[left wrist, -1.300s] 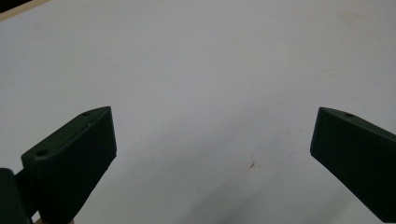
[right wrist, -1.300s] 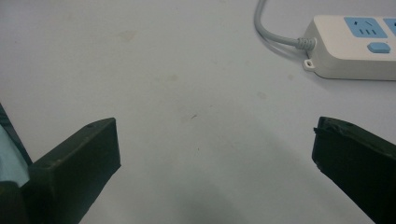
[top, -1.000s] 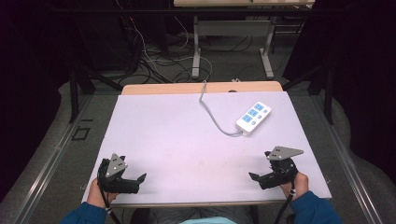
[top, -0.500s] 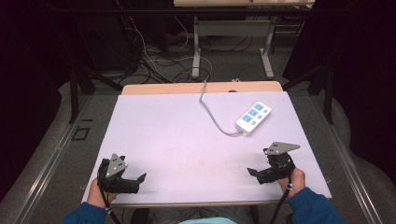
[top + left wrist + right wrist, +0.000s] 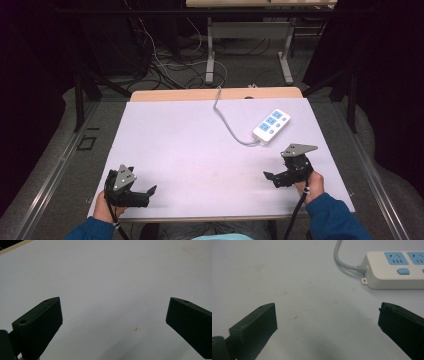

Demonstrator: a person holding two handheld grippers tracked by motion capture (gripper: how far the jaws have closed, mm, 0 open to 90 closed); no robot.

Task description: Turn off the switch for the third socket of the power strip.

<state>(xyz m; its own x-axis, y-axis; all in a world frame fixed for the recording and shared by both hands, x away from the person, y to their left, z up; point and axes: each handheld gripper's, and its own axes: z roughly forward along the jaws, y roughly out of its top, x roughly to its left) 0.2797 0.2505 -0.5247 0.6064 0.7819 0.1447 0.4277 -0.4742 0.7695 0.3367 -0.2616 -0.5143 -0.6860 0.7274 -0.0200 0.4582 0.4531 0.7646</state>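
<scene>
At the near edge of the counter (image 5: 200, 145) the left claw (image 5: 142, 194) sits by the front left corner, held in a hand (image 5: 102, 210) with a blue sleeve, and its jaws stand wide apart over bare white surface, holding nothing; the left gripper view shows just a small reddish speck (image 5: 136, 329) on the sheet between them. Over at the front right, the right claw (image 5: 272, 178) is a little farther in from the edge, gripped by the other hand (image 5: 312, 186), and its jaws are also spread wide and empty. Beyond it, near but apart from it, lies the power strip (image 5: 271, 125), a white one with blue sockets, flat on the counter and set at a slant toward the far right. Its grey cord (image 5: 227, 122) curves off from its near end and runs to the far edge of the counter. In the right gripper view the power strip (image 5: 395, 270) lies ahead and right of the jaws, with the cord (image 5: 342, 257) joining at its end.
</scene>
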